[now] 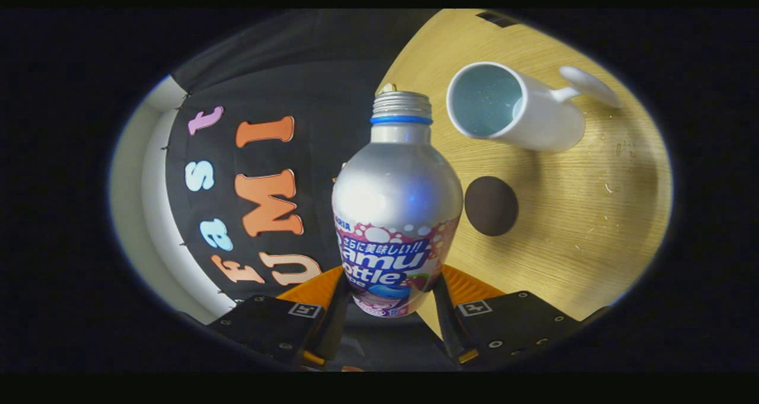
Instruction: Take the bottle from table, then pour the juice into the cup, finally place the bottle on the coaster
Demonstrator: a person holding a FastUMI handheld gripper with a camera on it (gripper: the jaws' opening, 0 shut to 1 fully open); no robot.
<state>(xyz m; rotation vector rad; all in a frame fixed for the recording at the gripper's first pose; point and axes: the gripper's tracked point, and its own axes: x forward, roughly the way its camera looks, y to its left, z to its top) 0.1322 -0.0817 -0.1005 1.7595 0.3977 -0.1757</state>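
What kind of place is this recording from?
Likely a staged recording booth: black cloth wall behind a light wooden table holding a white ceramic cup and a round dark coaster. The tongs grip a silver aluminium bottle.

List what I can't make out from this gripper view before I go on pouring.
- Bottle base: hidden between the fingers of the hand-held gripper, which is shut on it.
- Juice level: hidden by the bottle's opaque wall.
- Cup contents: the inside looks pale; too unclear to tell any juice.
- Cup handle: its far end blurs near the fisheye rim.
- Coaster: dark, surface detail unreadable.
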